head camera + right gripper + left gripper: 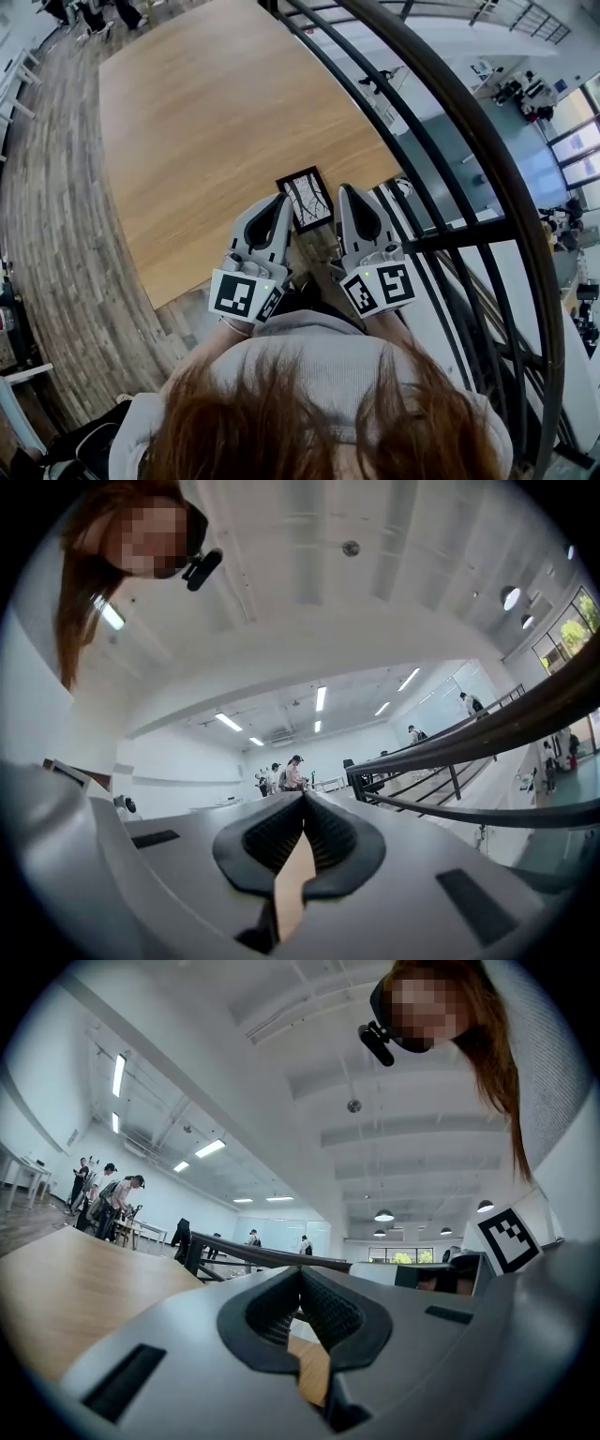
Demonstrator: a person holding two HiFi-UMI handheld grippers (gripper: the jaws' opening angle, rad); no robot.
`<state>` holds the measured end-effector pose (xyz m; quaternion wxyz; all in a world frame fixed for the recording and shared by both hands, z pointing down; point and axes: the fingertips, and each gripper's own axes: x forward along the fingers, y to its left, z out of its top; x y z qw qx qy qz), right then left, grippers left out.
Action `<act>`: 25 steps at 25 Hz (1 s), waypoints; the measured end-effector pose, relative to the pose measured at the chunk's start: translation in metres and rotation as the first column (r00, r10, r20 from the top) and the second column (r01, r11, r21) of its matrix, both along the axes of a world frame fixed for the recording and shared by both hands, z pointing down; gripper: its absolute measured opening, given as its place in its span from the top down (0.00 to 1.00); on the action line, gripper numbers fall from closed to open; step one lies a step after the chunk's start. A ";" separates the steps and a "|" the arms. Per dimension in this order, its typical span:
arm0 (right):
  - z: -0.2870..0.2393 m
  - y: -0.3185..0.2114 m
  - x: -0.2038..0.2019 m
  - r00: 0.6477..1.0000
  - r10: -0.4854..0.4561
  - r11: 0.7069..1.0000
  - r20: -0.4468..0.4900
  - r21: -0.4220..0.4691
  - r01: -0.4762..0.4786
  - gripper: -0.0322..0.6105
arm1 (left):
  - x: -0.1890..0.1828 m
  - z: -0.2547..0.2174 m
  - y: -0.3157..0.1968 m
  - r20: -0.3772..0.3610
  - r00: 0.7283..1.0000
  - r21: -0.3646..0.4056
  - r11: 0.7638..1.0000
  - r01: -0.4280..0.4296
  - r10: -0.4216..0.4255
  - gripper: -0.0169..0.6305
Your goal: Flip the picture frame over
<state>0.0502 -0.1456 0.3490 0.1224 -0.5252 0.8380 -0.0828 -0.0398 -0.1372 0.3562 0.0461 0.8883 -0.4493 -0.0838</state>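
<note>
The left gripper (282,200) and right gripper (344,191) have their fingers closed and empty. The picture frame (307,199) lies between their tips.

Bright ceiling lights (210,1147), heavy fisheye bending, dark corners, perhaps soft edges.

- The picture frame (307,200) had its side edges partly covered by the left tool (284,199) and right tool (341,190); whether they touched it couldn't be told.
- Its picture was too small to read.
- Part of the tabletop's (206,122) near edge was hidden behind both tools.
- Distant people (111,1200) were too small to tell apart.
</note>
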 end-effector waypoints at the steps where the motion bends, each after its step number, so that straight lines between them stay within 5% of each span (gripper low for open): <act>1: -0.001 0.002 -0.002 1.000 -0.002 1.000 -0.020 0.004 0.002 0.92 | 0.001 -0.001 0.001 0.000 1.000 0.003 1.000 -0.005 0.005 0.96; 9: 0.001 0.009 -0.017 0.969 0.022 0.999 -0.246 0.044 -0.011 0.92 | 0.009 -0.006 0.004 0.002 1.000 0.018 0.999 -0.030 0.030 0.96; 25: 0.004 0.008 -0.028 0.956 0.012 1.000 -0.294 0.023 -0.006 0.92 | 0.005 -0.010 0.004 0.005 0.999 0.024 0.999 -0.033 0.033 0.96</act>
